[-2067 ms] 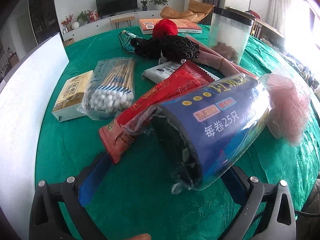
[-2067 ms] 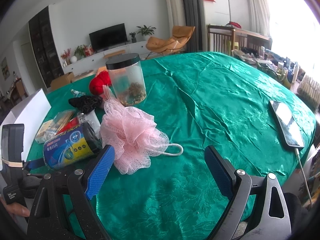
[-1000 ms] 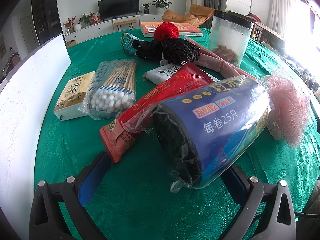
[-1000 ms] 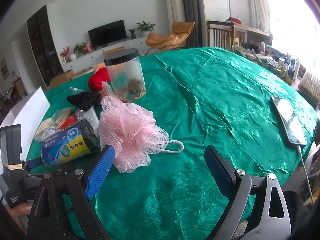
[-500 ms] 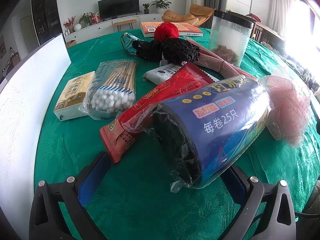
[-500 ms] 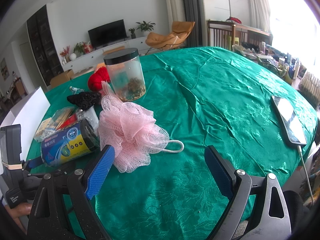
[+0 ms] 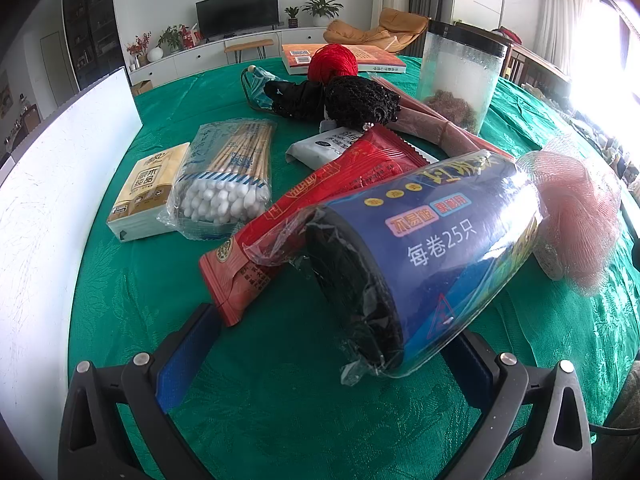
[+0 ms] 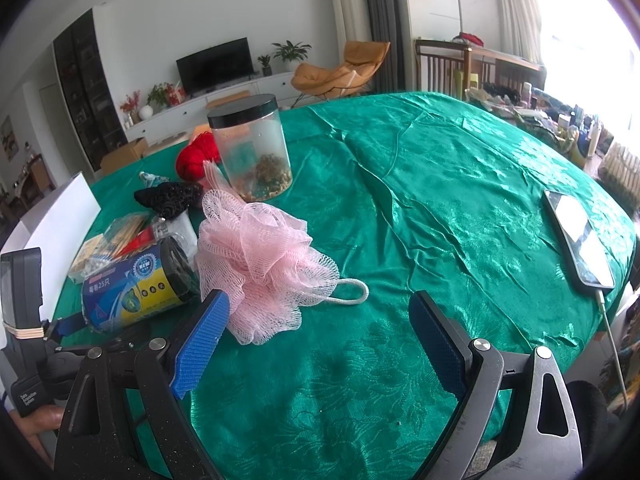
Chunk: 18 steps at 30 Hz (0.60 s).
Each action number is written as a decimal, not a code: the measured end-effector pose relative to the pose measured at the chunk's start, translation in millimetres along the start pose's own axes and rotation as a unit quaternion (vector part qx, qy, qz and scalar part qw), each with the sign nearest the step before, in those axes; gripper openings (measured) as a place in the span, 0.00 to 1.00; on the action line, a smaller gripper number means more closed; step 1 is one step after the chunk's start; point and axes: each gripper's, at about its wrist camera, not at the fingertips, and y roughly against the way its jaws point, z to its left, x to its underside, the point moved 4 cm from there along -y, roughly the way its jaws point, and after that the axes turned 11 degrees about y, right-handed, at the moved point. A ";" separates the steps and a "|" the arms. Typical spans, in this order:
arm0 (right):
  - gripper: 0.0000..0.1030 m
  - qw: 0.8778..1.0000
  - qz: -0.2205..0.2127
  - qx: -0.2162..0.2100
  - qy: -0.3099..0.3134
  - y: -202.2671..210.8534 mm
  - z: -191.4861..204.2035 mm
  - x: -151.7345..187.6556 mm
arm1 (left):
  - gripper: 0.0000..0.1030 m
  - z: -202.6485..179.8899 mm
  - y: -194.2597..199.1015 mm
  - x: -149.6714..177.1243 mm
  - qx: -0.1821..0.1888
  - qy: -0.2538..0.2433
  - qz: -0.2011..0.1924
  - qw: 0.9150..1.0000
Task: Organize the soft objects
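The roll of bin bags (image 7: 432,256) hides the left claw's right finger tip; the white box (image 7: 44,208) beside it runs off-frame; small print blurs.

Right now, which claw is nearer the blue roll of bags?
Left. The left claw is open around the near end of the blue roll of bags. The right claw hangs open to its right, nearer the pink mesh pouf.

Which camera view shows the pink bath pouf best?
The right wrist view shows the pink bath pouf best: whole, near the centre, with its white cord loop on the green tablecloth. The left wrist view shows it only at the right edge, partly hidden behind the garbage bag roll.
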 end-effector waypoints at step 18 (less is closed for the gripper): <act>0.90 0.992 -0.004 -0.053 -0.116 -2.4 -36.9 13.2 | 1.00 2.1 4.2 0.8 0.005 -0.001 0.043 0.999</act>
